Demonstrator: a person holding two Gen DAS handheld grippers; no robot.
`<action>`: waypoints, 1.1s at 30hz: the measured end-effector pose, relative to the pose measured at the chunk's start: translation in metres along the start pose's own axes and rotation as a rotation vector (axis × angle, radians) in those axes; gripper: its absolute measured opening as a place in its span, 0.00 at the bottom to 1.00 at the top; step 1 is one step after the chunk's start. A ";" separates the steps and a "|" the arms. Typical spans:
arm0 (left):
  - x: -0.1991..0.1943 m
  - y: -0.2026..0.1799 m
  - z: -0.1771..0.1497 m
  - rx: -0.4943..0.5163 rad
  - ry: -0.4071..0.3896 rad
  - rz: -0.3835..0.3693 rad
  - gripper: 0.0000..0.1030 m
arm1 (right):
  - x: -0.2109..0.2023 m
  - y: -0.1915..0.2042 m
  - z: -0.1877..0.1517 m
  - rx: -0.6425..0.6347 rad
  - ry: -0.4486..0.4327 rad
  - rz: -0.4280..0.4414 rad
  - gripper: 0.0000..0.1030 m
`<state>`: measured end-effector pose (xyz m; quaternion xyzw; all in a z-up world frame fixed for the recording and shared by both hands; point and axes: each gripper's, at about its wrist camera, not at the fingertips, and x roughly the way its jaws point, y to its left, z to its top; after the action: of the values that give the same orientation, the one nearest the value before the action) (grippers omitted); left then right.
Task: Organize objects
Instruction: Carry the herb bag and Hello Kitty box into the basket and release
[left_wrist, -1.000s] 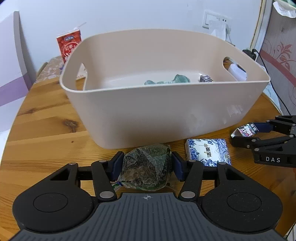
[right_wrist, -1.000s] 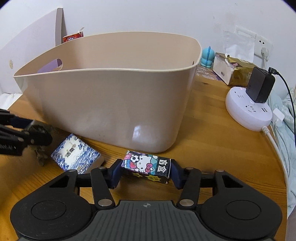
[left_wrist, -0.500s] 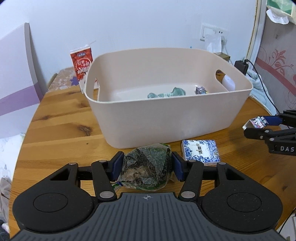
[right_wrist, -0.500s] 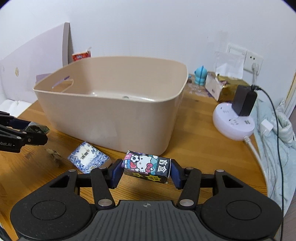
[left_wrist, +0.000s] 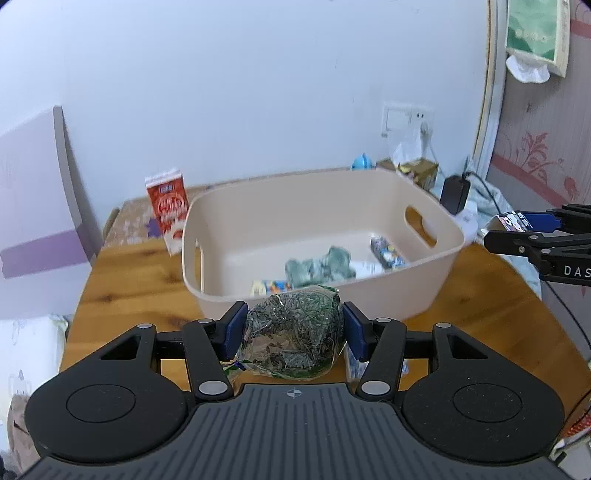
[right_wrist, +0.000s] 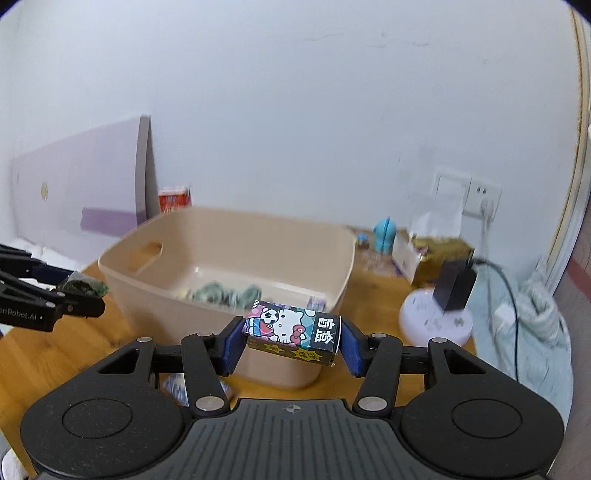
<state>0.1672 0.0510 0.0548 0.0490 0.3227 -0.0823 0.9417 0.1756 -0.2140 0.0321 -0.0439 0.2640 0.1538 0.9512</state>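
Left wrist view shows the left gripper (left_wrist: 293, 334) closed on a clear packet of dark green leaves (left_wrist: 291, 334), held above the wooden table (left_wrist: 133, 280) at the near wall of the beige bin (left_wrist: 369, 299). At about 2 o'clock the right gripper (left_wrist: 517, 227) hangs near the bin's right rim. In the right wrist view its pads clamp the ends of a small Hello Kitty box (right_wrist: 293, 330), which sits slightly tilted between them.

The bin already holds a crumpled green packet (left_wrist: 317, 267) and a few small wrapped items. A blue-and-white patterned pack (right_wrist: 177, 387) lies on the table at the bin's foot, mostly hidden behind the gripper.

Risks, as I judge them: the leaf packet is soft and slippery, so it can slide out before it passes the rim. The box is held only by its ends and could turn or fall outside the bin. Both grippers aim at one opening, so they may hit each other.

A milk carton (left_wrist: 168, 214) stands at 11 o'clock. A white power strip (right_wrist: 436, 317) with a black adapter sits at 2 o'clock, and a tissue box (right_wrist: 432, 258) is by the white wall
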 end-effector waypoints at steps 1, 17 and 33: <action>-0.001 -0.001 0.003 0.002 -0.007 0.002 0.55 | -0.001 -0.001 0.003 0.002 -0.011 -0.003 0.50; 0.052 -0.008 0.054 0.010 -0.012 0.063 0.55 | 0.025 -0.008 0.045 -0.015 -0.080 -0.020 0.50; 0.143 -0.005 0.048 -0.045 0.185 0.059 0.55 | 0.098 -0.002 0.036 -0.041 0.066 -0.007 0.50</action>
<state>0.3065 0.0215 0.0042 0.0445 0.4082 -0.0425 0.9108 0.2737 -0.1839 0.0118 -0.0692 0.2921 0.1543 0.9413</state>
